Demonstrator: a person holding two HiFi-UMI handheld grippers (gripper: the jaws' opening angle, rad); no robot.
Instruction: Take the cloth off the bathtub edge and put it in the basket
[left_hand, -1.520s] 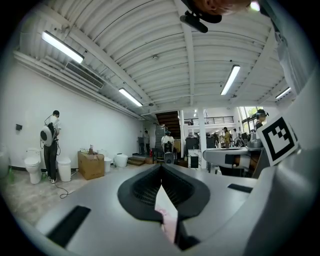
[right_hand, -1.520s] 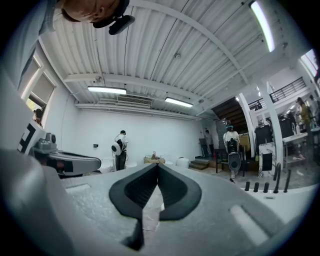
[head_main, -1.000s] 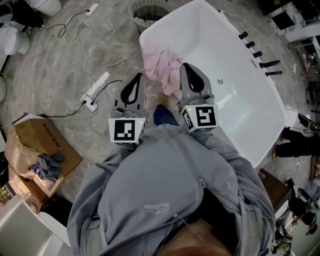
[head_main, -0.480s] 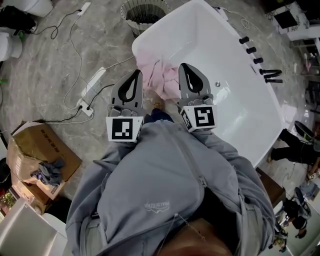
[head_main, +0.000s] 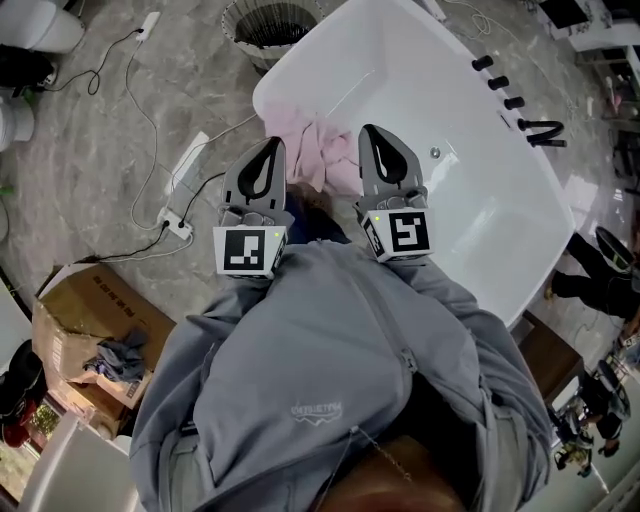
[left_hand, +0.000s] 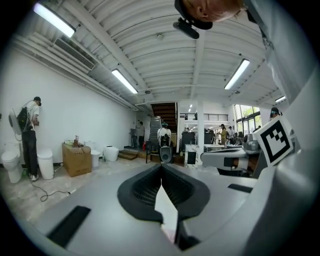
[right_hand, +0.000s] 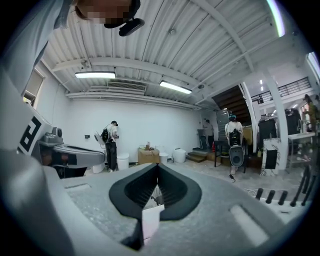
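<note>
A pink cloth (head_main: 318, 150) lies crumpled over the near edge of the white bathtub (head_main: 450, 170). It sits between my two grippers in the head view. My left gripper (head_main: 271, 144) is shut and empty, over the floor just left of the cloth. My right gripper (head_main: 371, 131) is shut and empty too, over the tub's rim at the cloth's right side. Both point nearly level. In the left gripper view the left gripper (left_hand: 160, 168) looks across the room, as does the right gripper (right_hand: 157, 167) in its own view. The round slatted basket (head_main: 268, 24) stands on the floor beyond the tub's corner.
Black tap fittings (head_main: 512, 103) line the tub's far rim. A white power strip (head_main: 186, 178) and cables trail over the marble floor at left. An open cardboard box (head_main: 88, 338) with grey rags sits lower left. People stand in the distance (right_hand: 109, 145).
Both shut grippers have moved forward with the person towards the tub. The tub's near corner and the basket have slid left in the head view. The jaws stayed shut.
</note>
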